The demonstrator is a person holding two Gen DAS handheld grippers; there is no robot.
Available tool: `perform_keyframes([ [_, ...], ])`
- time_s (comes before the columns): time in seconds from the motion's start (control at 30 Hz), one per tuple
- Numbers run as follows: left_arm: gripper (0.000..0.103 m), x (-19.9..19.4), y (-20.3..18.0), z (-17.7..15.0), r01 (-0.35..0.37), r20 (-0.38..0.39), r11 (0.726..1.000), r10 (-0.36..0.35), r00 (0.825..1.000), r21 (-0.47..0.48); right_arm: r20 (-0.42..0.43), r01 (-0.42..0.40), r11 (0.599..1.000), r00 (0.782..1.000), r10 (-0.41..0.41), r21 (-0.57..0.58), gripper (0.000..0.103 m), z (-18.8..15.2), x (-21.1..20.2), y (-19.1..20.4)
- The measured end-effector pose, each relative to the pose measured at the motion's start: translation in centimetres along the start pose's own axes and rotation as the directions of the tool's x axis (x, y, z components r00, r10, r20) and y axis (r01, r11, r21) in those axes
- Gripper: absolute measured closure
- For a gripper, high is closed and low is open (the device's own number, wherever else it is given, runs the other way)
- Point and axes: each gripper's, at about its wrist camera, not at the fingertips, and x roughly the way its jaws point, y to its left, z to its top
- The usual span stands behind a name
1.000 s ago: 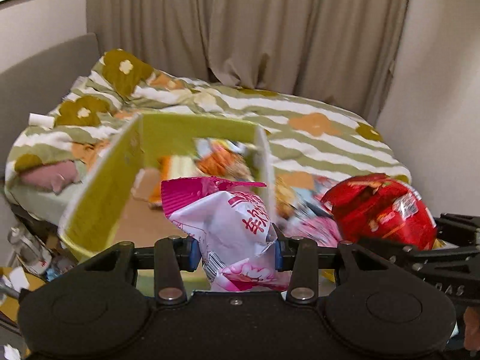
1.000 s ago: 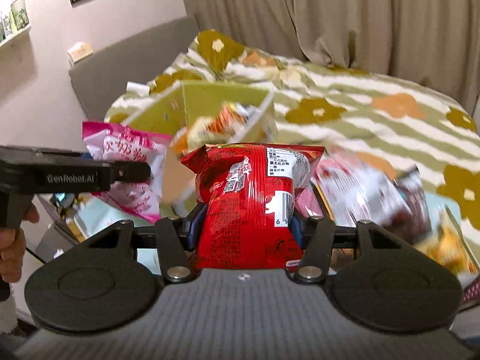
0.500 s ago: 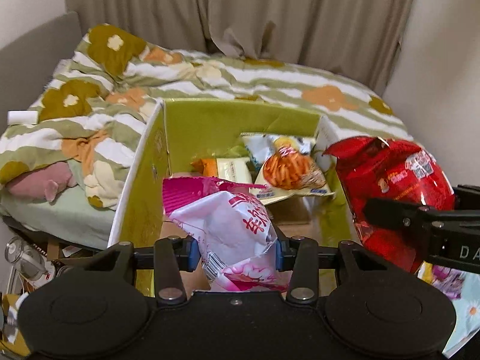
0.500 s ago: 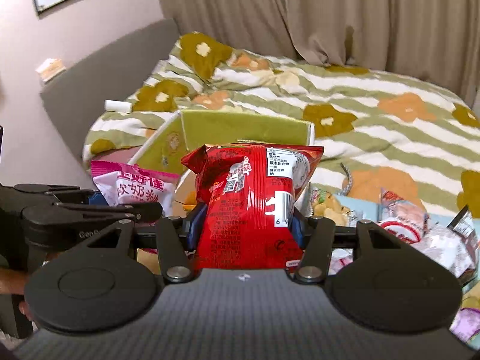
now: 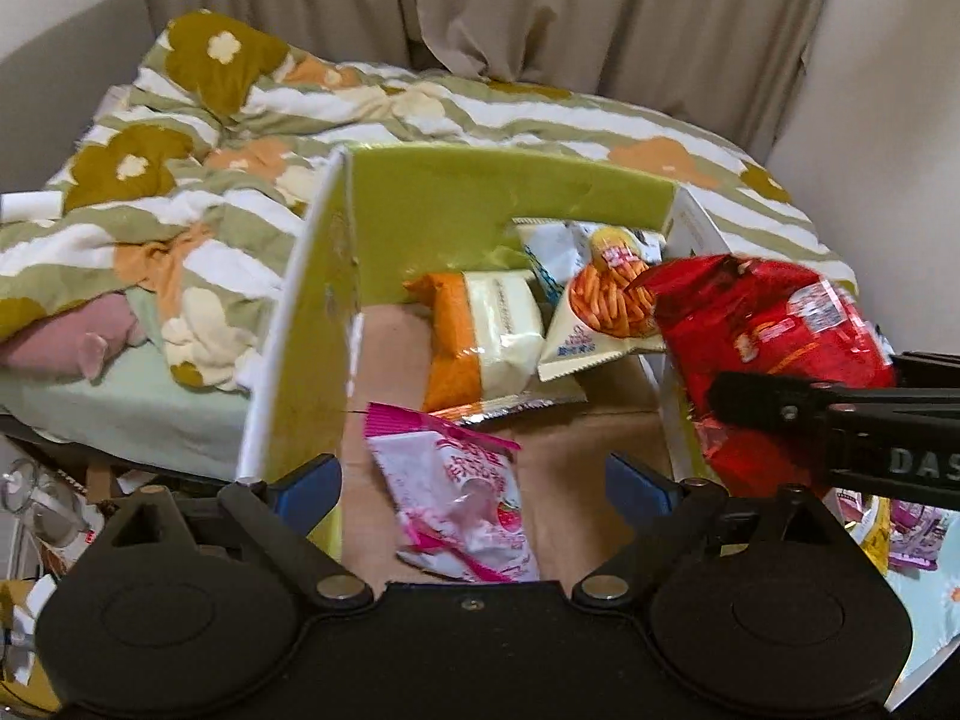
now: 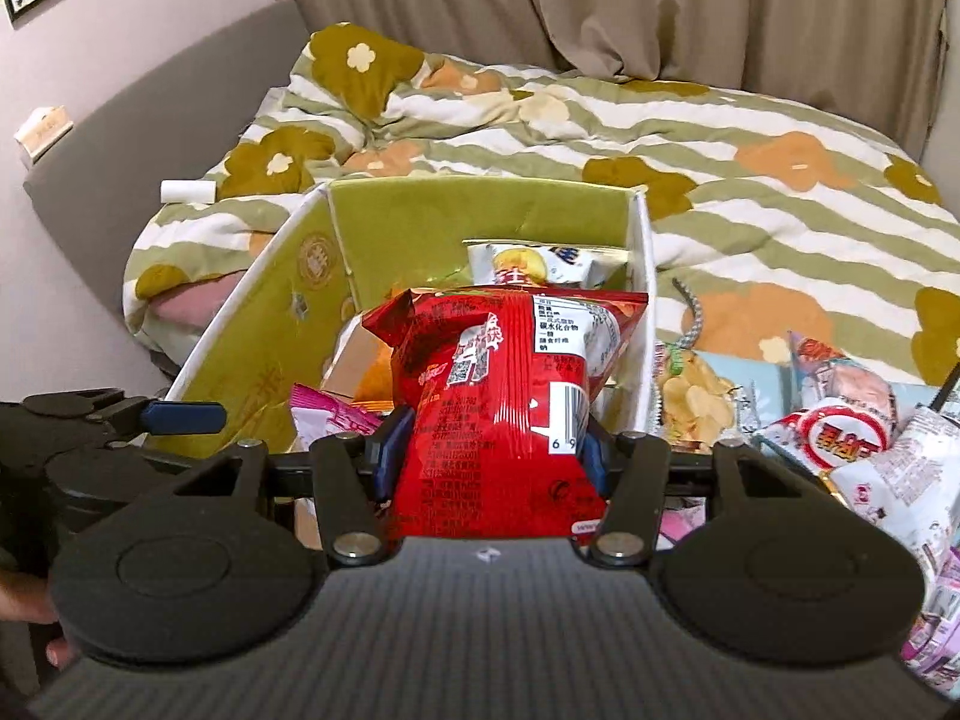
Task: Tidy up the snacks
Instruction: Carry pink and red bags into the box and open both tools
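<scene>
**Desk:** What does the frame show at the green box (image 5: 312, 324)?

**Photographer:** The left gripper (image 5: 474, 483) hangs over the box's near end, jaws spread wide and empty. The pink snack packet (image 5: 462, 510) lies below them on the box's brown floor, crinkled, with a magenta sealed edge and a strawberry print.

**Desk:** And the other hand?

**Photographer:** The right gripper (image 6: 486, 459) is clamped on a glossy red snack bag (image 6: 504, 414), held upright above the box's right wall, barcode and label facing the camera. It appears poised to go in beside the pink one.

**Desk:** Anything else inside?

**Photographer:** An orange-and-white pack (image 5: 480, 336) and a white bag of orange sticks (image 5: 600, 306) lean at the box's far end. More snacks (image 6: 840, 438) lie loose just right of the box.
</scene>
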Motion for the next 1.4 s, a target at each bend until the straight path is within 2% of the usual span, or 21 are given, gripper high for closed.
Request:
perform_keyframes([
  [0.33,0.007,-2.3,0.7,-0.9,-0.071,0.040,0.997,0.073,0.997,-0.042,-0.029,-0.085,0.996,0.996,0.086,0.028,0.033,0.3,1.4,0.1],
  [0.53,0.007,-2.4,0.4,-1.5,-0.090,0.054,0.995,0.091,0.994,-0.035,-0.037,-0.095,0.995,0.995,0.097,0.029,0.031,-0.2,2.4,0.4],
  [0.57,0.007,-2.4,0.3,-1.7,-0.090,0.053,0.995,0.092,0.994,-0.033,-0.030,-0.104,0.994,0.994,0.105,0.037,0.022,-0.3,2.4,0.2],
  [0.6,0.007,-2.3,0.2,-1.8,-0.089,0.052,0.995,0.091,0.995,-0.032,-0.021,-0.107,0.993,0.994,0.108,0.042,0.003,-0.4,2.4,0.1],
  [0.63,0.007,-2.3,0.1,-2.0,-0.089,0.050,0.996,0.090,0.995,-0.030,-0.009,-0.108,0.993,0.994,0.108,0.046,0.000,-0.6,2.3,0.1],
  [1.03,0.007,-2.7,-0.9,-2.4,-0.078,0.063,0.997,0.079,0.995,-0.011,0.074,-0.097,0.995,0.993,0.096,0.018,0.000,-1.1,0.2,0.0],
  [1.2,0.006,-3.4,-1.1,-2.3,-0.063,0.087,0.998,0.063,0.994,-0.001,0.118,-0.069,0.998,0.991,0.068,0.002,0.000,-1.2,-1.5,0.1],
  [1.4,0.006,-4.6,-1.8,-2.0,-0.017,0.125,0.999,0.011,0.992,0.049,0.148,-0.014,0.999,0.989,0.007,0.045,0.000,-1.2,-4.2,-0.4],
])
